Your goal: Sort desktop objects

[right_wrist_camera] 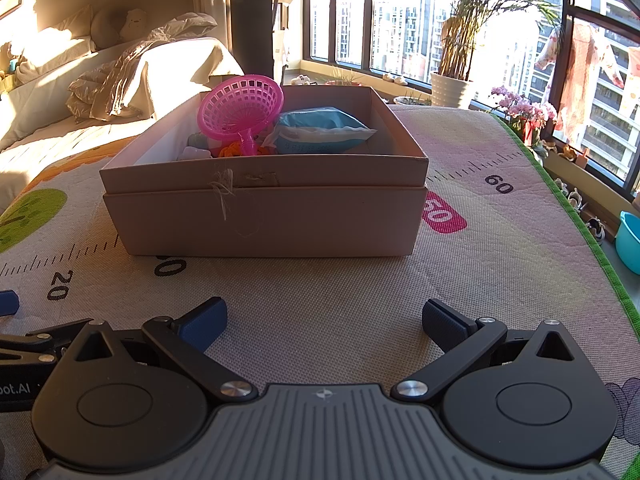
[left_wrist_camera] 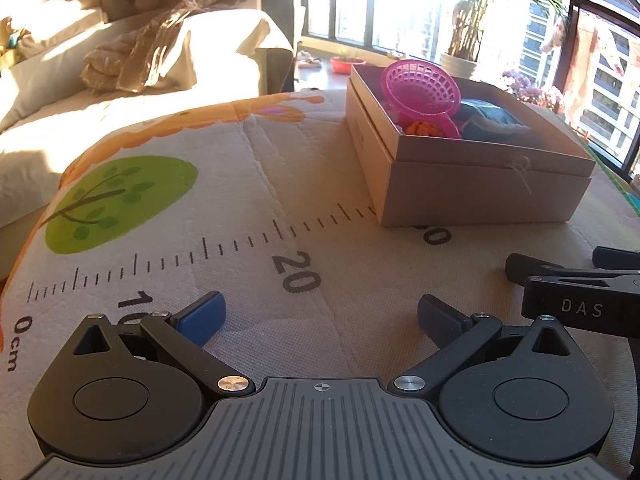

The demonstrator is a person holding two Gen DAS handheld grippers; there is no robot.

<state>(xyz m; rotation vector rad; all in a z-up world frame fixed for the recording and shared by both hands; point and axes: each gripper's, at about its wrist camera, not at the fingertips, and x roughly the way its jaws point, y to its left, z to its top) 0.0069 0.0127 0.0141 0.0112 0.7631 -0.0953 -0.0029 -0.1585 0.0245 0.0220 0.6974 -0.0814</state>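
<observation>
The left gripper (left_wrist_camera: pixel 322 320) has its fingers (left_wrist_camera: pixel 204 318) spread wide with nothing between them, held low over a printed mat (left_wrist_camera: pixel 240 184) that covers the surface. The right gripper (right_wrist_camera: pixel 324 322) is in the same condition: fingers (right_wrist_camera: pixel 202 322) spread, nothing held, low over the mat (right_wrist_camera: pixel 500 240). The two grippers sit side by side; part of the right one appears at the right edge of the left wrist view, and part of the left one at the left edge of the right wrist view. The mat carries a ruler scale with printed numbers and a green tree motif (left_wrist_camera: pixel 120 204). A cardboard box (right_wrist_camera: pixel 264 216), open at the top, stands on the mat directly ahead of the right gripper and ahead and to the right of the left gripper (left_wrist_camera: pixel 472 196). Inside the box, a pink plastic basket (right_wrist_camera: pixel 240 110) rests tilted, rising above the rim. Just beside it lies a blue and white pouch (right_wrist_camera: pixel 320 132). A small orange item (right_wrist_camera: pixel 234 150) lies low beneath the basket, too hidden to identify. Beyond the mat are a sunlit sofa (right_wrist_camera: pixel 120 76) with a rumpled blanket, and windows with a potted plant (right_wrist_camera: pixel 452 88).
</observation>
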